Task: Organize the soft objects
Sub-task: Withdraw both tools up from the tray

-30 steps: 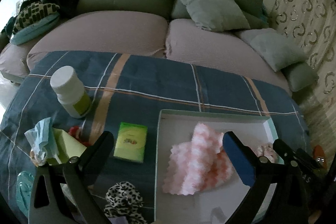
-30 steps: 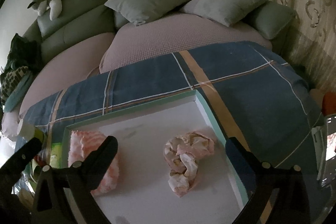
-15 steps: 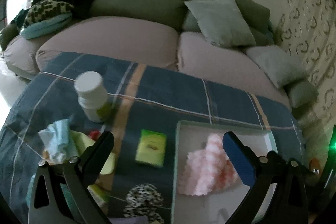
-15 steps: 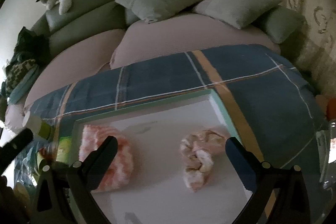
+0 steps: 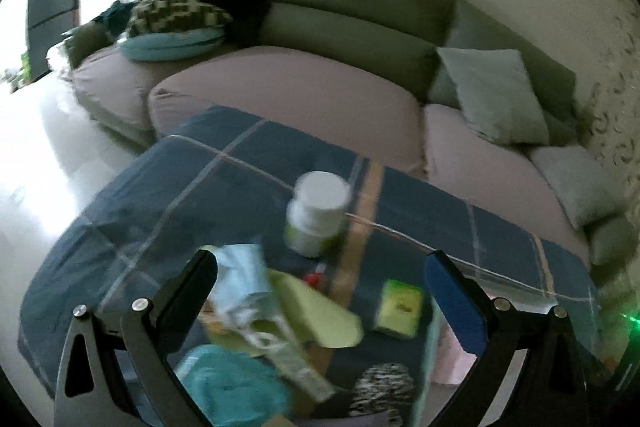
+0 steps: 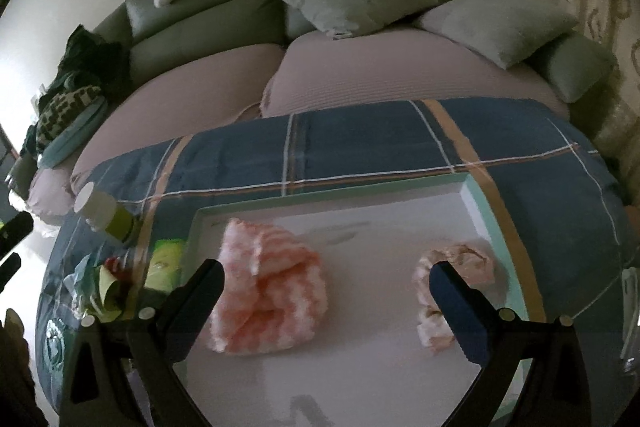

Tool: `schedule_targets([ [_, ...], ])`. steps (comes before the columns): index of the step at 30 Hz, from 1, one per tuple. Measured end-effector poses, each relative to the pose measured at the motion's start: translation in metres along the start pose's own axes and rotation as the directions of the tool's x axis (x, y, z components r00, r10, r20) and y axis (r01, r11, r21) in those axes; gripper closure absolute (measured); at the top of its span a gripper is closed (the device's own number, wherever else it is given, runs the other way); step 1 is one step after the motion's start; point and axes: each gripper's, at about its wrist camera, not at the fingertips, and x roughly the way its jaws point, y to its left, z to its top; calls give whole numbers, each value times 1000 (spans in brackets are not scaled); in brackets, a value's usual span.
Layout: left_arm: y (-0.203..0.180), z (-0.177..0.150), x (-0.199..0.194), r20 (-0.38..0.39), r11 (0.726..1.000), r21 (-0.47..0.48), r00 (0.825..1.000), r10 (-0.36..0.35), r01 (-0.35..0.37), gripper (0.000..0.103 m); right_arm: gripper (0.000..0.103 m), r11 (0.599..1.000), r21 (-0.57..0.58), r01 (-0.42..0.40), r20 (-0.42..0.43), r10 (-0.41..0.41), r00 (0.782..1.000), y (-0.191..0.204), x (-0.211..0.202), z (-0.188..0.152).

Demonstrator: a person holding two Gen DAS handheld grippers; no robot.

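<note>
With both grippers [image 5: 320, 279] [image 6: 326, 281] wide open and empty, I'd drop the left one straight onto the scrunchie [image 5: 382, 389] just beside the tray [image 6: 478, 193].

The left gripper [image 5: 320, 275] is swinging away to the left: its view, which a second ago was centred on the white tray [image 5: 430, 351] and the pink striped cloth [image 5: 450, 355], is now framing the tissue pack [image 5: 248, 287] and the white bottle [image 5: 318, 213], with the tray sliding to the lower right edge. The right gripper [image 6: 326, 281] is easing closer over the tray [image 6: 476, 199], so the pink striped cloth [image 6: 272, 291] and the crumpled cloth [image 6: 460, 263] are looming larger between its open jaws.
</note>
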Motion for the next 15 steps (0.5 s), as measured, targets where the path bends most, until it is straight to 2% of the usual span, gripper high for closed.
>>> schedule_targets([
  [5, 43, 3, -13, 33, 993, -92, 997, 76, -72, 0, 0, 999, -13, -45, -12, 45, 999, 15, -2, -1],
  [8, 66, 3, -16, 37, 986, -148, 995, 89, -82, 0, 0, 997, -37, -63, -24, 62, 998, 28, -2, -3],
  [15, 85, 1, -14, 21, 979, -181, 995, 99, -93, 0, 0, 984, -85, -157, -66, 151, 986, 60, 1, -11],
])
